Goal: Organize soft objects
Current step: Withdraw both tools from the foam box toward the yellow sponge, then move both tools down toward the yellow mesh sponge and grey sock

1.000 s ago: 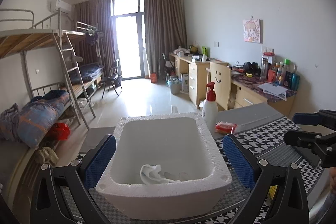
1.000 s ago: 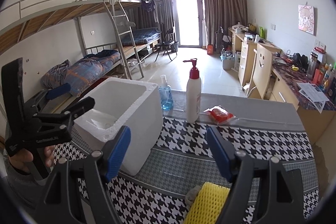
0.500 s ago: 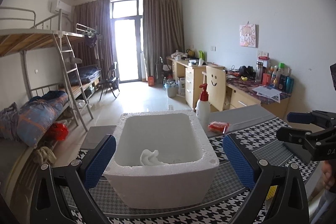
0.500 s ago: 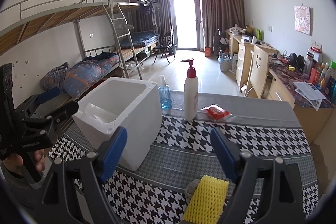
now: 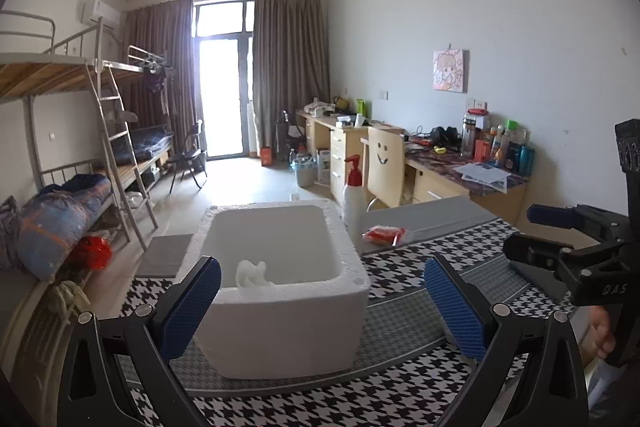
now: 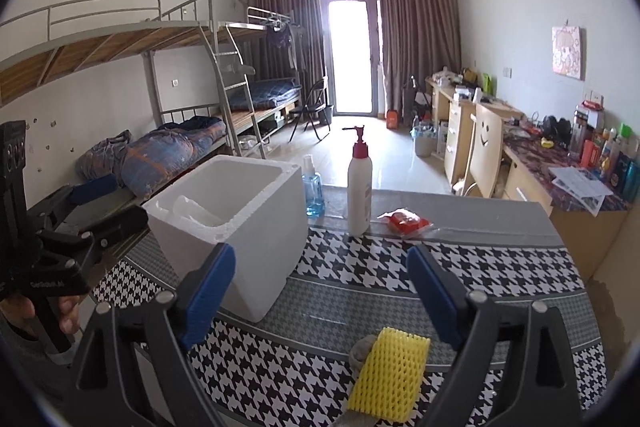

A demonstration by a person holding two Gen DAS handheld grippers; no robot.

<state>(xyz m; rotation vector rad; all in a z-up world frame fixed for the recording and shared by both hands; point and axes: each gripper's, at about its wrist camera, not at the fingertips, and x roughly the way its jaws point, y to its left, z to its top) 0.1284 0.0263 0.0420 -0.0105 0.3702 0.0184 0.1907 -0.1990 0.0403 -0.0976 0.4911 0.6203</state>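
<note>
A white foam box (image 5: 288,291) stands on the houndstooth tablecloth; it also shows in the right wrist view (image 6: 240,215). A white soft object (image 5: 250,273) lies inside it. My left gripper (image 5: 320,307) is open and empty, just in front of the box. My right gripper (image 6: 320,291) is open and empty, above the table near its front. A yellow foam net (image 6: 390,371) wrapped on a grey object lies below it, near the front edge. The right gripper also shows in the left wrist view (image 5: 552,239), and the left one in the right wrist view (image 6: 92,207).
A pump bottle (image 6: 359,193) with a red top, a blue liquid bottle (image 6: 313,193) and a red packet (image 6: 405,219) stand behind the box at the table's far edge. Bunk beds (image 6: 180,99) are at the left, desks (image 6: 520,167) at the right.
Both grippers have drawn back and up from the table. The box looks smaller in the left view; more of the yellow foam net shows in the right view. Both stay open.
</note>
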